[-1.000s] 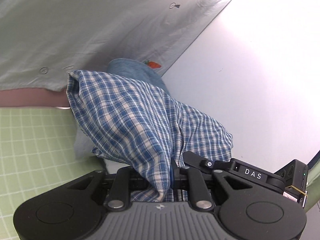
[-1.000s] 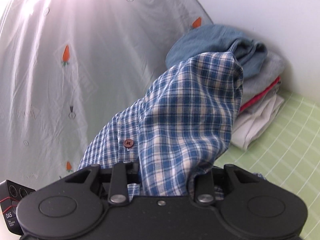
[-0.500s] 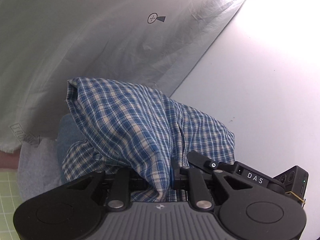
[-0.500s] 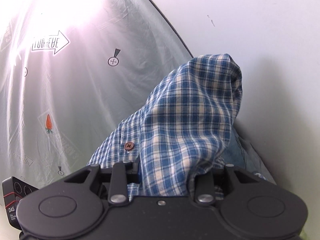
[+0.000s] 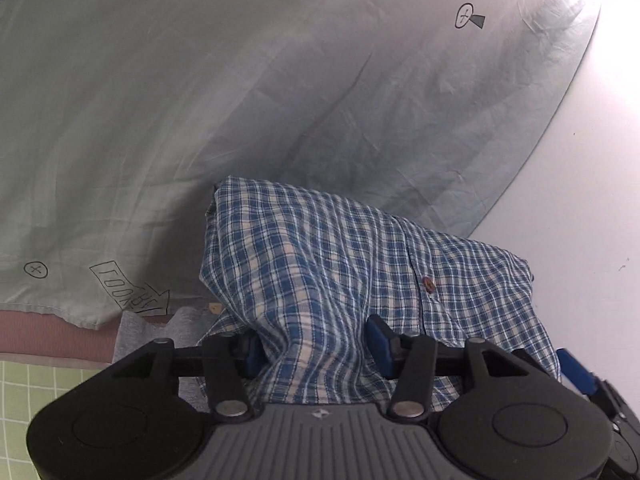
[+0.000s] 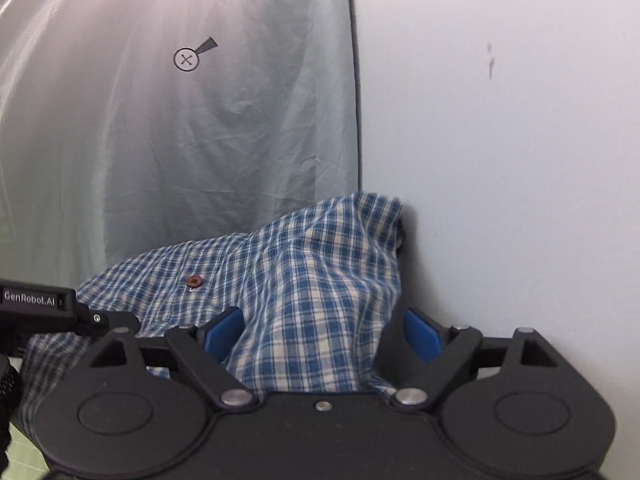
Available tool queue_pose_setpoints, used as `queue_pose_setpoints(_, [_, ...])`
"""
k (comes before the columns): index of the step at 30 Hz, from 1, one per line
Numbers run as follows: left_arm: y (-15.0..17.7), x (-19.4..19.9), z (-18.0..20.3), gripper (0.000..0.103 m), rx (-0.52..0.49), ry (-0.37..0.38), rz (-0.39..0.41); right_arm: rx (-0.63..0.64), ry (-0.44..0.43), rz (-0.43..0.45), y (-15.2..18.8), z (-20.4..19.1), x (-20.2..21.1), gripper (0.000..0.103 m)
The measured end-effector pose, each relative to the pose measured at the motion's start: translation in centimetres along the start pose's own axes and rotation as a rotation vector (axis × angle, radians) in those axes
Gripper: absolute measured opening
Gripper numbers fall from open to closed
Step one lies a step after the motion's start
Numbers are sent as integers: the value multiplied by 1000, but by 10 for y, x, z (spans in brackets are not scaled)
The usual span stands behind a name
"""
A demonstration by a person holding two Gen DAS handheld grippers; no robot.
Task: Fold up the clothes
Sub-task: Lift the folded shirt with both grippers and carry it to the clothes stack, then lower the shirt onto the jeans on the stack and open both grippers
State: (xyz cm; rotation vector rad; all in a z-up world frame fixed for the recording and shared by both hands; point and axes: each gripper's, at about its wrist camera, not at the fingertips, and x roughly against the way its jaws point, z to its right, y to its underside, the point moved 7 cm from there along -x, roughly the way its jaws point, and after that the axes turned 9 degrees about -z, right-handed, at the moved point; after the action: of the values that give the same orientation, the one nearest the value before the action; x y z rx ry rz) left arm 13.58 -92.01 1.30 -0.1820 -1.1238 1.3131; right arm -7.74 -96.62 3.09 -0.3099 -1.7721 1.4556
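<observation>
Both grippers, left (image 5: 316, 344) and right (image 6: 320, 336), had jaws released around the shirt (image 5: 340, 272), apparently set down; withdrawal toward 6 o'clock seemed next.

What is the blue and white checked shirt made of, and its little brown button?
The blue and white checked shirt looks like thin woven cotton, matte: it creases softly and the checks run through the weave. The little brown button seems plastic or wood; too small to tell.

Both wrist views look forward, close over the plaid shirt (image 5: 328, 280), toward the pale curtain (image 6: 180, 140); both share these.
</observation>
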Motion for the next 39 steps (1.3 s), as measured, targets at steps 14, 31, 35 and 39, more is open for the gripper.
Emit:
queue_pose_setpoints(14, [10,-7,-14,87,-14,-73,-8,120,46,14,12,-10,-22,38])
queue_pose_setpoints(31, [87,107,-4,103,-141,-236,23,-86,48,-92,33,30,55,88])
queue_pose_setpoints(35, [133,154,2,103,-193,-266,-1,-71,45,-112,49,19,95,90])
queue_pose_setpoints(39, [179,201,8,103,-263,-274,-10,-58,11,-145,81,20,142,100])
